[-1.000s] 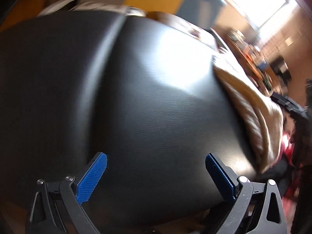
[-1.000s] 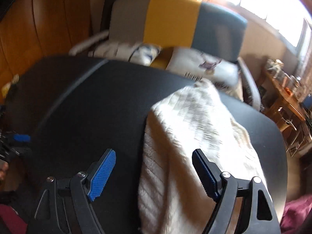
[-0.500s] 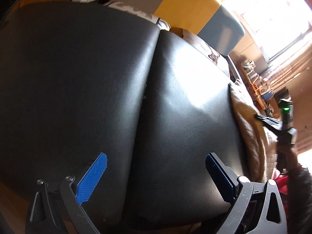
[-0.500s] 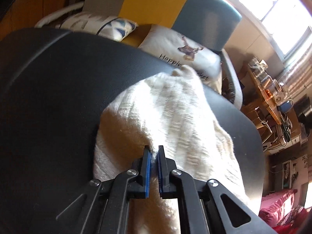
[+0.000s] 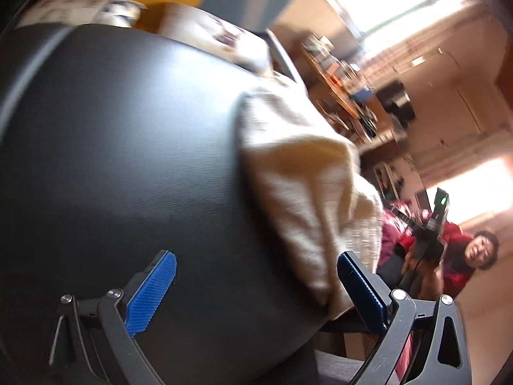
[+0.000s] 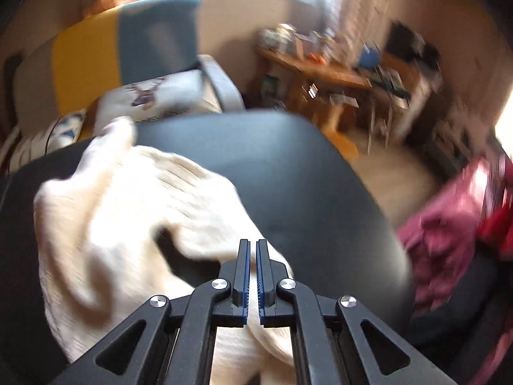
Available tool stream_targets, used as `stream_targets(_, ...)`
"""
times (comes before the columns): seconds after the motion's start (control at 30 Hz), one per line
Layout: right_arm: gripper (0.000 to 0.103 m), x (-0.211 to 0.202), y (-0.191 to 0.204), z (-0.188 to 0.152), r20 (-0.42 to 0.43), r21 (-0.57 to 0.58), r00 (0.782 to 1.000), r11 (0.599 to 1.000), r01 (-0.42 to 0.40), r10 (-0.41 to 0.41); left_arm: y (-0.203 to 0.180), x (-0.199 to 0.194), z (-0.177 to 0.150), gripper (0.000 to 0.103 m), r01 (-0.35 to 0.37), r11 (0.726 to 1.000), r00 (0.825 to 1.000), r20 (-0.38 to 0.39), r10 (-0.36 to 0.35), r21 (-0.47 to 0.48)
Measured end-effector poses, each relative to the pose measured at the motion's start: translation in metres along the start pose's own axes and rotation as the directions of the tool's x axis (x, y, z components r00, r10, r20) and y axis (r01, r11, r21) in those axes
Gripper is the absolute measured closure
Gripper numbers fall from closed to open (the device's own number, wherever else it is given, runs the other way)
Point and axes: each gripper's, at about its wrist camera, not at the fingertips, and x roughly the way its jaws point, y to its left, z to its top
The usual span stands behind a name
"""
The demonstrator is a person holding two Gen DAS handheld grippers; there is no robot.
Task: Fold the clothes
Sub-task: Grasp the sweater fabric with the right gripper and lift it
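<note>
A cream knitted garment lies on a black padded table. My right gripper is shut on a fold of it near the table's near edge, lifting and dragging the cloth, which is blurred by motion. In the left wrist view the same cream garment is bunched along the right side of the black table. My left gripper is open, its blue pads wide apart, with the garment's near edge just inside the right fingertip. Nothing is held in it.
A sofa with yellow and blue cushions and printed pillows stands behind the table. A cluttered wooden desk is at the far right. Pink and red cloth lies to the right. A person in red is beyond the table edge.
My right gripper closed on the cream garment and now pulls it, swinging right. The left gripper stayed open and swung toward the garment's edge.
</note>
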Motion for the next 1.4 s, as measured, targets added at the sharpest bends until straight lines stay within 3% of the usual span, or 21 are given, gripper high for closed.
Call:
stream_targets(0.07,0.094,-0.015,-0.009,-0.021,0.037,0.072,0.986,0.983,-0.167,0.165,-0.011,0.014,0.002,0.001,0.013,1.000,1.000,-0.018,-0.013,-0.004)
stream_targets(0.1,0.082,-0.023,0.001,-0.026,0.057,0.027,0.978,0.979,-0.201,0.199,-0.017,0.020,0.003,0.001,0.022,1.000,0.999,-0.026,-0.022,-0.005)
stream_targets(0.13,0.077,-0.031,0.012,-0.032,0.075,-0.019,0.969,0.972,-0.233,0.233,-0.021,0.024,0.001,0.001,0.024,1.000,0.999,-0.031,-0.024,-0.006)
stream_targets(0.2,0.076,-0.050,0.045,-0.041,0.103,-0.147,0.943,0.942,-0.302,0.318,-0.021,0.026,-0.008,0.001,0.023,1.000,0.999,-0.039,-0.024,-0.011)
stream_targets(0.3,0.063,-0.064,0.112,-0.048,0.101,-0.355,0.929,0.885,-0.300,0.356,-0.015,0.024,-0.023,0.001,-0.005,1.000,0.999,-0.040,0.004,-0.027)
stream_targets(0.4,0.053,-0.047,0.168,-0.050,0.045,-0.497,0.943,0.826,-0.266,0.330,0.001,0.021,-0.032,0.001,0.003,0.996,0.998,-0.057,-0.008,-0.086)
stream_targets(0.5,0.052,0.000,0.211,-0.047,-0.021,-0.583,0.972,0.787,-0.201,0.233,0.014,0.011,-0.038,0.001,0.000,0.993,0.999,-0.037,-0.004,-0.116)
stream_targets(0.57,0.055,0.039,0.227,-0.045,-0.054,-0.625,0.996,0.775,-0.094,0.078,0.020,0.005,-0.041,0.001,-0.009,0.993,1.000,-0.019,0.007,-0.121)
stream_targets(0.6,0.070,0.059,0.232,-0.044,-0.072,-0.641,0.997,0.766,-0.047,0.001,0.023,0.002,-0.042,0.001,-0.013,0.992,1.000,-0.010,0.012,-0.123)
stream_targets(0.63,0.099,0.068,0.234,-0.044,-0.073,-0.642,0.997,0.766,-0.026,-0.028,0.025,-0.002,-0.043,0.001,-0.017,0.992,1.000,-0.003,0.017,-0.125)
stream_targets(0.77,0.099,0.042,0.211,-0.032,0.066,-0.629,0.995,0.771,0.103,-0.079,0.026,-0.015,-0.047,0.001,-0.026,0.995,0.999,0.029,0.029,-0.101)
stream_targets(0.9,0.099,0.012,0.145,-0.010,0.163,-0.535,0.961,0.799,0.275,-0.222,0.019,-0.018,-0.043,0.001,-0.013,0.997,0.999,0.033,0.015,-0.077)
stream_targets(0.97,0.099,0.018,0.106,-0.006,0.115,-0.464,0.948,0.828,0.314,-0.296,0.010,-0.012,-0.040,0.001,-0.004,0.998,1.000,0.026,0.006,-0.067)
stream_targets(1.07,0.099,0.039,0.045,-0.019,-0.016,-0.324,0.950,0.901,0.290,-0.311,-0.006,0.004,-0.037,0.001,0.008,0.999,1.000,-0.004,-0.009,-0.052)
stream_targets(1.17,0.098,0.060,0.012,-0.047,-0.097,-0.234,0.955,0.939,0.252,-0.281,-0.023,0.024,-0.030,0.001,0.013,0.999,0.999,-0.040,-0.014,-0.034)
stream_targets(1.4,0.096,0.062,-0.022,-0.066,-0.087,-0.114,0.972,0.972,0.206,-0.216,-0.053,0.076,-0.009,0.001,0.070,0.993,0.989,-0.120,-0.082,-0.099)
